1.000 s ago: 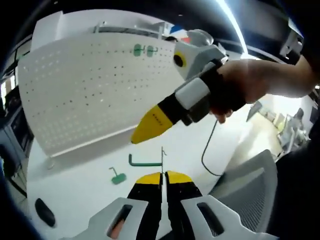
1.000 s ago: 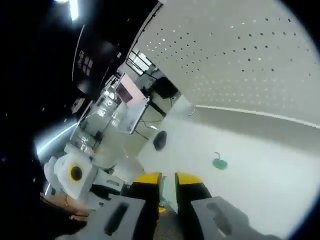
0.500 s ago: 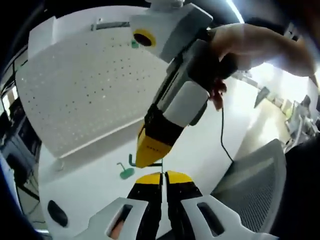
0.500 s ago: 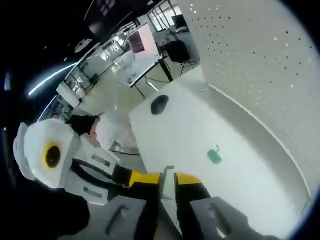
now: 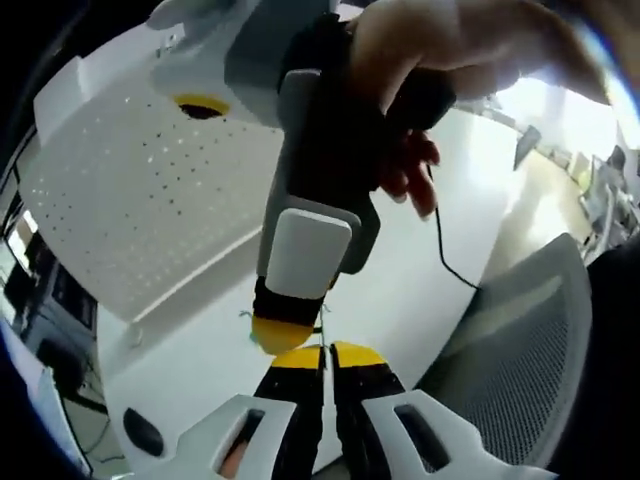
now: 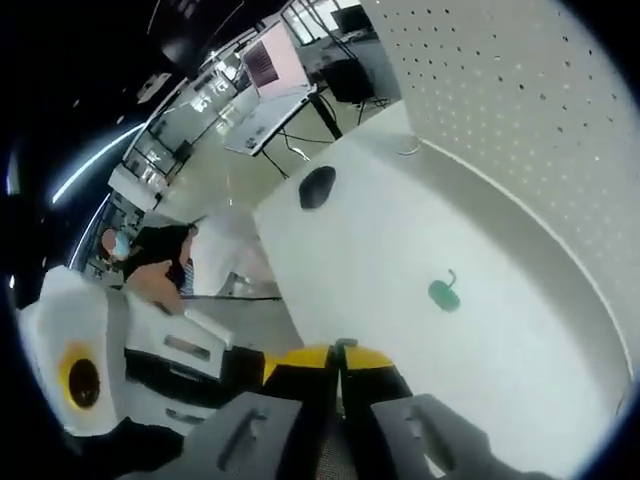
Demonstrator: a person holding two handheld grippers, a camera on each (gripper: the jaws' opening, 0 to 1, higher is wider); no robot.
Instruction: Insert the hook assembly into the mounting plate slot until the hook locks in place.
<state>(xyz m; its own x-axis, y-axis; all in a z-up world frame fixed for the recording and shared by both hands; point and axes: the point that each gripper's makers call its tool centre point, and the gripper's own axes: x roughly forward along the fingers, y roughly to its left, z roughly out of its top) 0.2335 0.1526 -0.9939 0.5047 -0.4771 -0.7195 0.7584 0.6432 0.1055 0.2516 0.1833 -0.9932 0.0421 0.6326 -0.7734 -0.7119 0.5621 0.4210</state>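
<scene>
Two yellow-tipped grippers meet over a smooth white table point(image 6: 520, 330). In the left gripper view, the left gripper point(image 5: 322, 352) has its black, yellow-capped jaws pressed together, with a thin pale metal strip seemingly pinched between them; whether that is the hook's shank cannot be told. The right gripper point(image 5: 283, 333), a black and white plastic body held in a bare hand point(image 5: 450, 60), points down with its yellow tip just above the left's jaws. In the right gripper view, its jaws are closed on something thin and greenish at the tips, too small to name. A small green hook piece point(image 6: 444, 293) with a rounded base lies on the table, apart from both grippers. Behind it stands the white perforated mounting plate point(image 6: 520, 110), matte and dotted with rows of fine holes.
</scene>
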